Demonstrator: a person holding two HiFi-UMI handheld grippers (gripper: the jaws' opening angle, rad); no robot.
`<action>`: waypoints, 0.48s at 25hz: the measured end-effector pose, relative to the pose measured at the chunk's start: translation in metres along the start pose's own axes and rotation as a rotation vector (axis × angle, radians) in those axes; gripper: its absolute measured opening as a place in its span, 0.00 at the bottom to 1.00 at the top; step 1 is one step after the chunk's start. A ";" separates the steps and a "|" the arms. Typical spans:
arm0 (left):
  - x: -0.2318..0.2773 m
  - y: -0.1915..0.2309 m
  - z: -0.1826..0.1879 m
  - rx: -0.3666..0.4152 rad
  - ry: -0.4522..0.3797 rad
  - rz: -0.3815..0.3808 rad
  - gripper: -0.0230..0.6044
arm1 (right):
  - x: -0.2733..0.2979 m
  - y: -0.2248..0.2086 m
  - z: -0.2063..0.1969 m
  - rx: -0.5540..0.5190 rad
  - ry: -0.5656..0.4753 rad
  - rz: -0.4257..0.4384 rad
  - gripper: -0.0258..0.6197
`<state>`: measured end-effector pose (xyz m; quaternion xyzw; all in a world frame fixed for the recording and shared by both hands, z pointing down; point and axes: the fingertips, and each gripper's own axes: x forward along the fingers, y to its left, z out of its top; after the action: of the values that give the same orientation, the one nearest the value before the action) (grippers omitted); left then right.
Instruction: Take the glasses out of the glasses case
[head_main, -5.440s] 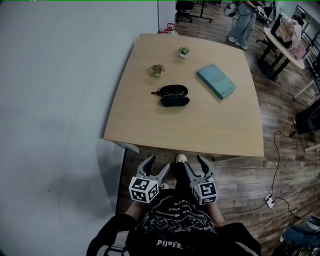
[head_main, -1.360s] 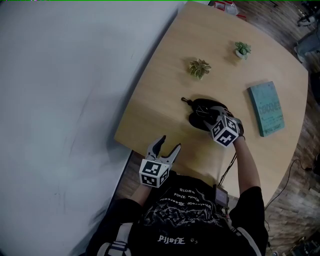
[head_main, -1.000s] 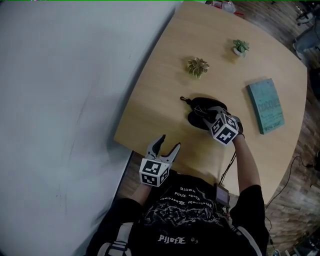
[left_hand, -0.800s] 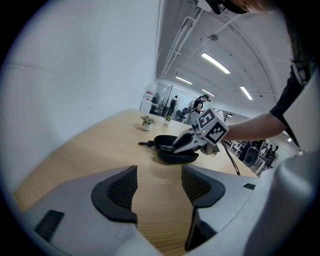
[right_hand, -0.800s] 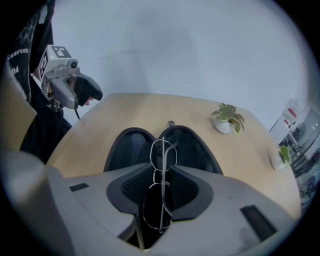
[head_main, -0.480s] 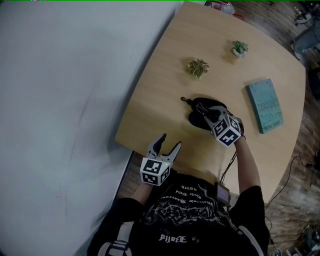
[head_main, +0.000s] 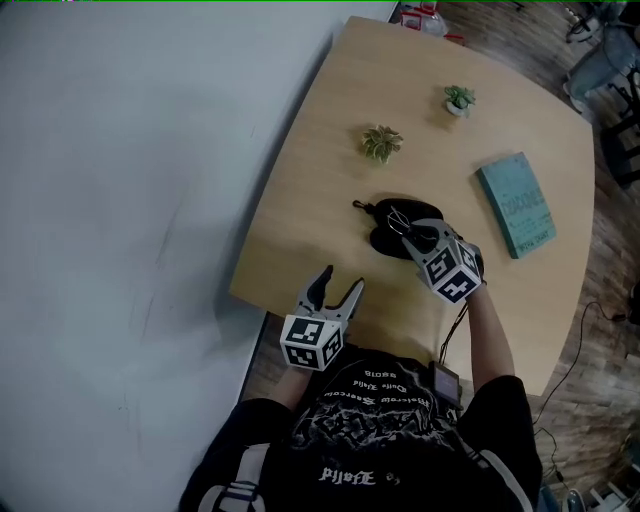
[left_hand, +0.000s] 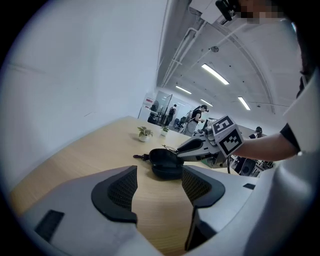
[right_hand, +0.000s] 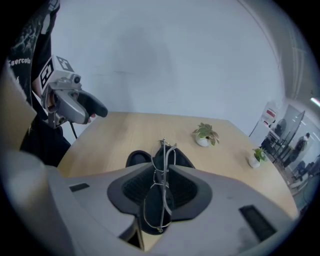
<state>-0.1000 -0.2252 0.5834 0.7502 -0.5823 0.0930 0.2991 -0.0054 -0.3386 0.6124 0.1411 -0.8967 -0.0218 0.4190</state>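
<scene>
Two grippers are over the near part of the table (head_main: 300, 200). The left gripper (head_main: 340, 284) hovers at the near edge. Its jaws are spread apart and there is nothing between them; it takes no part for the moment.

Just beyond it, the right gripper (right_hand: 164, 172) is clenched on the glasses (right_hand: 161, 200). The thin wire frame stands on edge between the two pads. This is the new thing: a second ago this gripper was low in the open case (head_main: 385, 240), and now it has come up a little, with the glasses in it. In the right gripper view the frame hangs above the two black halves of the case and seems free of them. The case lies open on the table, in the same place as before. So I judge the main step nearly done: the glasses are out, or almost out. What remains is to carry them aside and lay them on the wood.

Farther away stand two small plants (head_main: 380, 143) (head_main: 459, 98), well apart from the case, and a teal book (head_main: 515, 203) lies to the right.

As for writing, the book cover has faint letters, too small to read. The black shirt (head_main: 360, 420) carries white print, but I cannot read it with certainty. The cubes show only black-and-white squares.
</scene>
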 end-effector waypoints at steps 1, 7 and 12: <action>-0.001 -0.002 0.002 0.008 -0.004 -0.010 0.49 | -0.005 0.001 0.002 0.005 -0.009 -0.014 0.20; -0.007 -0.011 0.004 0.028 -0.011 -0.055 0.49 | -0.034 0.008 0.010 -0.010 -0.022 -0.102 0.19; -0.012 -0.014 0.005 0.054 -0.019 -0.088 0.49 | -0.058 0.012 0.016 0.020 -0.048 -0.177 0.19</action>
<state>-0.0919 -0.2158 0.5686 0.7837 -0.5489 0.0884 0.2772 0.0147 -0.3125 0.5610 0.2234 -0.8907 -0.0530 0.3922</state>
